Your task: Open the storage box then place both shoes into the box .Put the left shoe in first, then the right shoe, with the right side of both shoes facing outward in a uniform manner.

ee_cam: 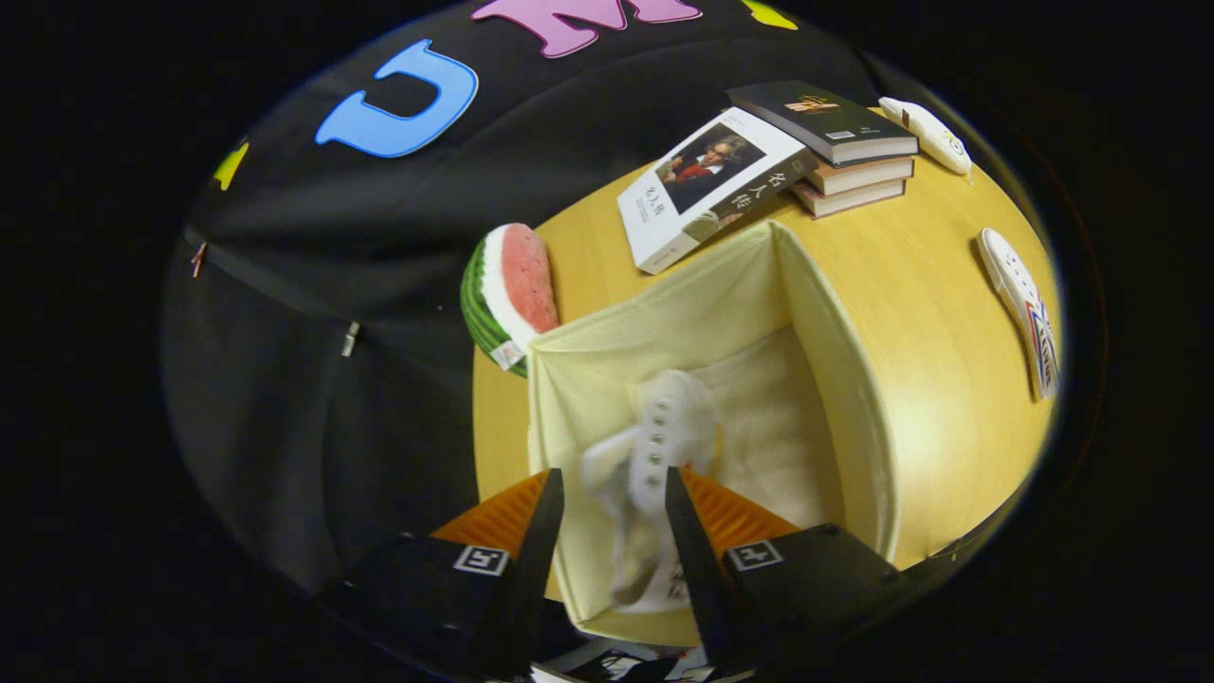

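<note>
The claw (612, 512) hangs right over the open storage box (835, 379), and there is a white shoe (659, 427) down between its fingers, laces up, inside the cream lining; whether both fingers are actually pressing on it or have let go, I cannot tell, the shoe is blurred and the contact is hidden; the second shoe (1020, 304) lies well apart on the tabletop (929, 285), beyond the box's far wall; so by my reading this is the first shoe going in. To do it well: lower it until the sole sits flat on the box floor, hugging one wall so there is room alongside for its partner; keep the right side turned outward before spreading the fingers; lift straight up so nothing snags on the laces or the soft rim. Around it, a watermelon slice (512, 289) sits just beside the box, a book (711, 185) leans at its far corner, a stack of books (844, 142) and a white remote (925, 133) lie beyond.
</note>
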A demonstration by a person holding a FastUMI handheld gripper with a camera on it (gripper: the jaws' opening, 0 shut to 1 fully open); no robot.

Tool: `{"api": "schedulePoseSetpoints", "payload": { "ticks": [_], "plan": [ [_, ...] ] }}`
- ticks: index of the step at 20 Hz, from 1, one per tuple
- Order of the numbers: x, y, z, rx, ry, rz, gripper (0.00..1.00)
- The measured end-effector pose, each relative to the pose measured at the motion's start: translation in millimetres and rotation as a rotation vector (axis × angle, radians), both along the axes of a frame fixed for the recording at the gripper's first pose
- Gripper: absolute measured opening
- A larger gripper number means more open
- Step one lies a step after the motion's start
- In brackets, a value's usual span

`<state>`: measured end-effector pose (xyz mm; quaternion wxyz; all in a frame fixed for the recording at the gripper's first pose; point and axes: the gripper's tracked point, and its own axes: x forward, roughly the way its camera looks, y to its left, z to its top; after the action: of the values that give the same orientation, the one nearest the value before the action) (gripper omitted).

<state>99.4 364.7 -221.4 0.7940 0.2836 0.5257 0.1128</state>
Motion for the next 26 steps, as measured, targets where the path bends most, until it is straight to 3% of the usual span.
{"api": "schedulePoseSetpoints", "payload": {
  "ticks": [1,2,7,10,14,20,23,26],
  "plan": [
    [-3,4,14,0.025,-0.006,0.026,0.81],
    [-3,4,22,0.015,-0.031,0.054,1.0],
    [-17,-55,75,-0.116,-0.257,0.166,0.99],
    [-23,-130,97,-0.208,-0.348,0.146,0.99],
    [-29,-252,91,-0.391,-0.387,0.075,0.99],
    [-56,-437,36,-0.635,-0.25,0.033,0.99],
    [-64,-501,2,-0.693,-0.166,0.037,0.99],
    [-62,-539,-34,-0.72,-0.097,0.092,0.99]
  ]
}}
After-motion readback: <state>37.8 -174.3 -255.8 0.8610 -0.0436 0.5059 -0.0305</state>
